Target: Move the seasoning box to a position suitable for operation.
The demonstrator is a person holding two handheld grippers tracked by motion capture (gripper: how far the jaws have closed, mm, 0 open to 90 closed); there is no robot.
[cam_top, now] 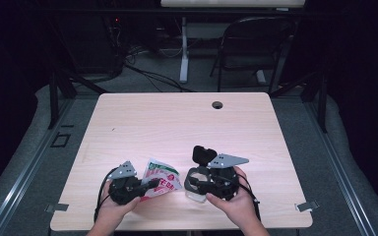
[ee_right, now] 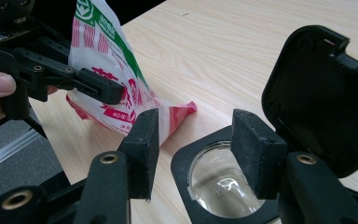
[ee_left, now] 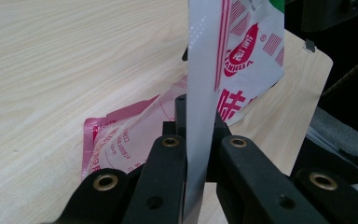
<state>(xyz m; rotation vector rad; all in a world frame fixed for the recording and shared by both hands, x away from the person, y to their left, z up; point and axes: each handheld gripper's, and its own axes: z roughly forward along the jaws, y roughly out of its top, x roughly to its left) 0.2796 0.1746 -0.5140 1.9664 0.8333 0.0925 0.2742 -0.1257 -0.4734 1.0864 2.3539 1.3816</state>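
Left tool (cam_top: 153,184) clamps packet (cam_top: 161,175) edge, near jar (cam_top: 195,189).

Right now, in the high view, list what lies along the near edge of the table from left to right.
Left claw shut on the red-and-white packet → clear container with a black rim and its raised black lid → right claw, over that container.
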